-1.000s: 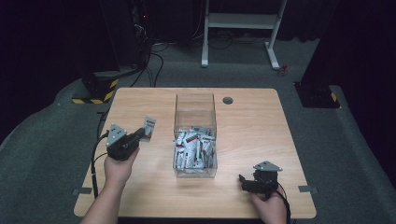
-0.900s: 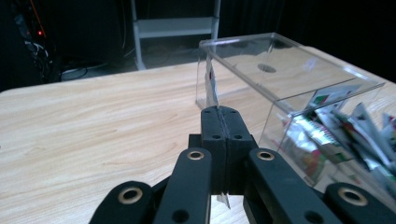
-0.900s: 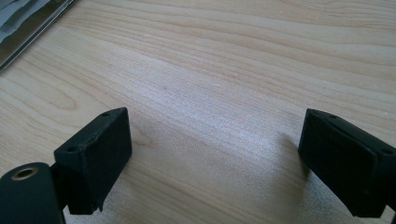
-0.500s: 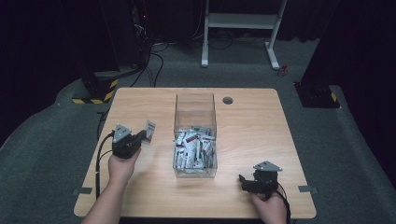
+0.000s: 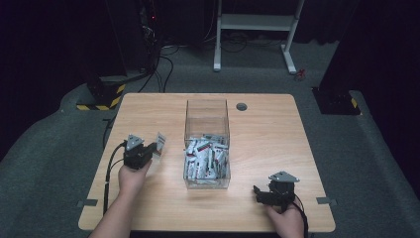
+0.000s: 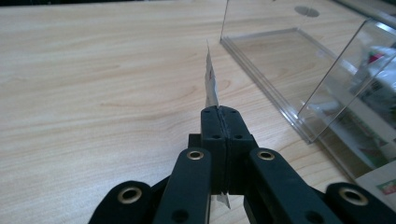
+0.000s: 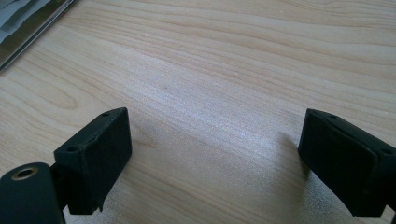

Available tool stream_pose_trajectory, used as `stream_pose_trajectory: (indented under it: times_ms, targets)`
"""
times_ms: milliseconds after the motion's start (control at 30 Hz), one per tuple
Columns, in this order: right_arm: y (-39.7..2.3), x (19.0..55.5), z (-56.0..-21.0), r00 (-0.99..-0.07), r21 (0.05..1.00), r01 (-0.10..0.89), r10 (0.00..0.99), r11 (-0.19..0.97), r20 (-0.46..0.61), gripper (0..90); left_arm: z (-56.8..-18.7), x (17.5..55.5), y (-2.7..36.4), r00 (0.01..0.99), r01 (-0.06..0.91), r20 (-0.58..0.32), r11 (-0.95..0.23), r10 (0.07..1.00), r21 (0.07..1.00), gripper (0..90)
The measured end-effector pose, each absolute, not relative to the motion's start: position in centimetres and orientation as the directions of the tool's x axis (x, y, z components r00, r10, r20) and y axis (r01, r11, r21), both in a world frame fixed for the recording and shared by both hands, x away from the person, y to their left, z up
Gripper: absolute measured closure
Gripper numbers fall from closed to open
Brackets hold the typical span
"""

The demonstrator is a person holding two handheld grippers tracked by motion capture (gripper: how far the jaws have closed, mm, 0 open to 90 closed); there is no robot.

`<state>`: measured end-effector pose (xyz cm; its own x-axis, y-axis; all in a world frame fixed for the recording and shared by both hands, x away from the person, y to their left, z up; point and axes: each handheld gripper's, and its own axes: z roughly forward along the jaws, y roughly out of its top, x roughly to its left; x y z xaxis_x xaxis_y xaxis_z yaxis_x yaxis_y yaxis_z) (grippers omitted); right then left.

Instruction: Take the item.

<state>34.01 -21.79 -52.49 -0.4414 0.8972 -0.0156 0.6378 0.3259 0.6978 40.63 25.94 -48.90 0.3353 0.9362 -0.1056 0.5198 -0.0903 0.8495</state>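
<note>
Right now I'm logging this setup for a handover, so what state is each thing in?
left gripper: jaws shut on a sachet, just above the table.
sachet: held on edge, outside the bin.
clear bin: upright, open-topped, sachets heaped in its near half.
right gripper: jaws open, nothing between them, low over the table.

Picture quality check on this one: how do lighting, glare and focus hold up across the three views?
High view: the table is lit while the room around it falls to near black; the clear box walls are faint. Left gripper view: the sachet clamped in the left gripper is sharp, the box's far end soft. Right gripper view: a bright sheen on the wood between the right gripper pads, which are slightly blurred.
</note>
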Motion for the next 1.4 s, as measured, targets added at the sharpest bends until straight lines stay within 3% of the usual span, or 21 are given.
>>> stream_pose_trajectory:
  times_ms: [367,533,1400]
  targets:
    - [-21.8,34.0,-52.5,-0.441,0.698,0.638,0.897,0.326,-0.015,9.3,-49.3,41.1,26.6,0.309,0.546,-0.144,-0.051,0.940,0.836,85.8]
    - [-21.8,34.0,-52.5,-0.441,0.697,0.638,0.897,0.326,-0.015,9.3,-48.9,40.8,26.7,0.274,0.527,-0.110,-0.053,0.955,0.848,61.2]
    - [-21.8,34.0,-52.5,-0.440,0.698,0.639,0.898,0.324,-0.014,9.4,-48.5,37.8,27.3,0.320,0.540,-0.089,-0.105,0.943,0.835,38.3]
